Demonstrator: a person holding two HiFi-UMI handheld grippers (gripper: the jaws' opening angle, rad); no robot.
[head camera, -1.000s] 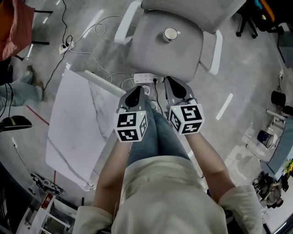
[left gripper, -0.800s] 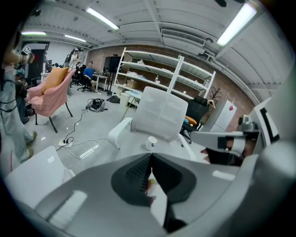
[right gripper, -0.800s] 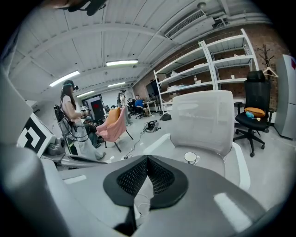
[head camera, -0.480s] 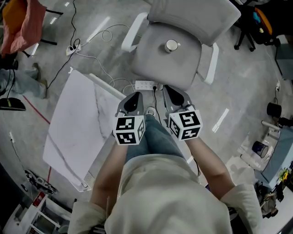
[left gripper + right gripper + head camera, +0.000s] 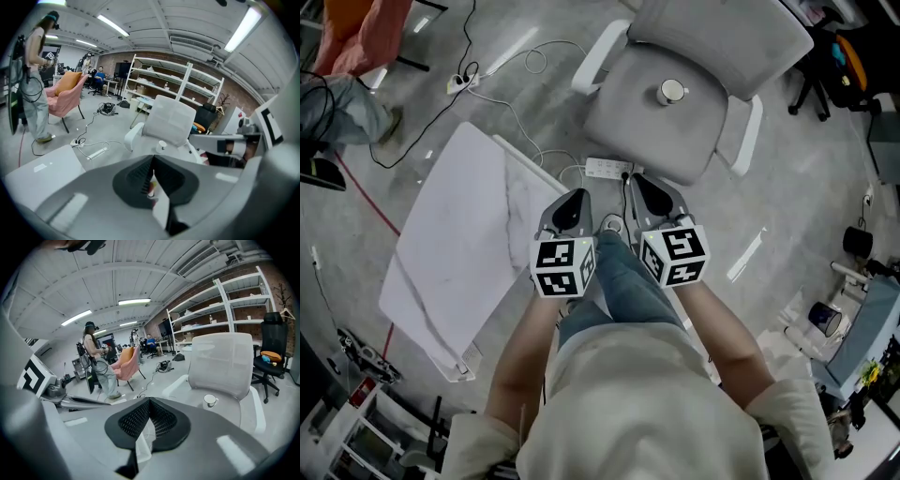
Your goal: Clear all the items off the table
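Looking straight down now, and the grey floor (image 5: 787, 197) fills most of the picture, with white cables looping across it. On the left lies the biggest piece, the white marble-patterned desk (image 5: 459, 244), one corner reaching toward the person's feet. Straight ahead stands the pale grey office chair (image 5: 637, 112), its white armrests out to either side. Up in the far left corner, there's a salmon-pink armchair (image 5: 380, 28), and a second person's leg (image 5: 347, 108) stands just beside it.

Down the middle comes a jeans-clad leg (image 5: 623, 281), with a gripper on each side of it. The left gripper (image 5: 574, 199) is over the desk's near corner, jaws pressed flat together with nothing between them. The right gripper (image 5: 647, 190) is just across the leg, pointing toward the chair's front edge, and its jaws are also fully together and empty.

On the floor between the grippers and the chair sits a white power strip (image 5: 607, 169). Smallest of all is the white cup (image 5: 672, 91), upright on the chair seat, well apart from the desk.
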